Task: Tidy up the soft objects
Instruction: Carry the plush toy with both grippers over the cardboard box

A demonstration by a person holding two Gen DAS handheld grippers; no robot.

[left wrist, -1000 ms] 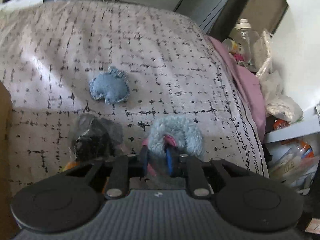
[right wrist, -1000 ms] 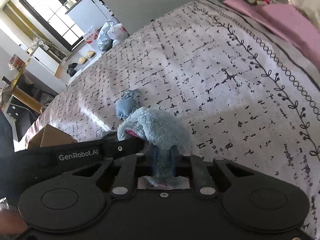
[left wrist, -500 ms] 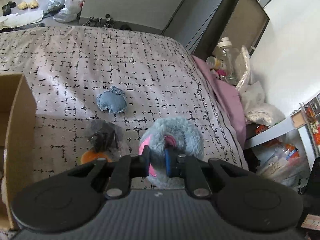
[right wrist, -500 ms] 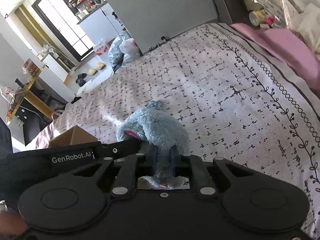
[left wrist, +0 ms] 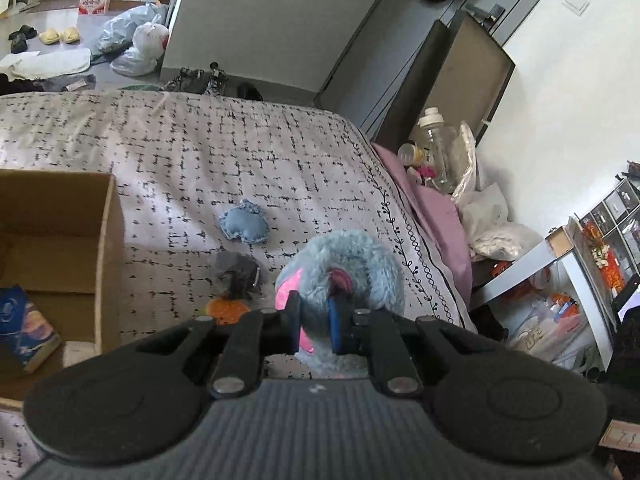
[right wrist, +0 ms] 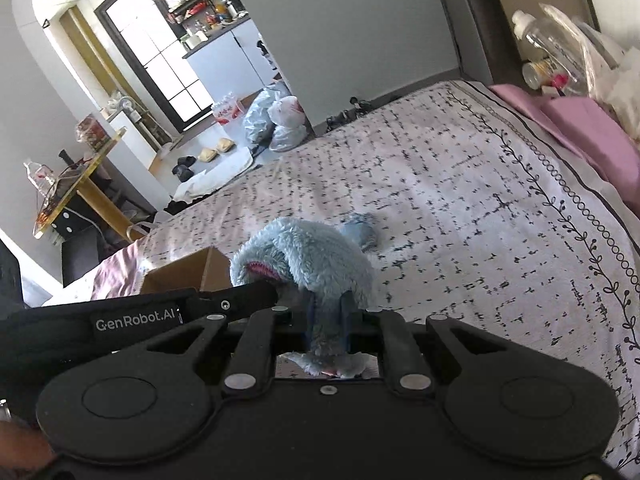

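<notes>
A fluffy grey-blue plush toy with pink patches hangs above the bed, held by both grippers. My left gripper is shut on its pink-edged part. My right gripper is shut on another part of the plush toy. A small blue denim cushion lies on the patterned bedspread; it also shows in the right wrist view. A dark bagged item over an orange thing lies near it. An open cardboard box stands at the left, its corner also in the right wrist view.
A blue packet lies inside the box. A pink pillow, bottles and bags crowd the bed's right side by the headboard. A cluttered white shelf stands to the right. Plastic bags and slippers lie on the floor beyond the bed.
Both grippers have lifted the plush toy higher above the bed. The box, out of view at first, now shows wide open in the left wrist view.
</notes>
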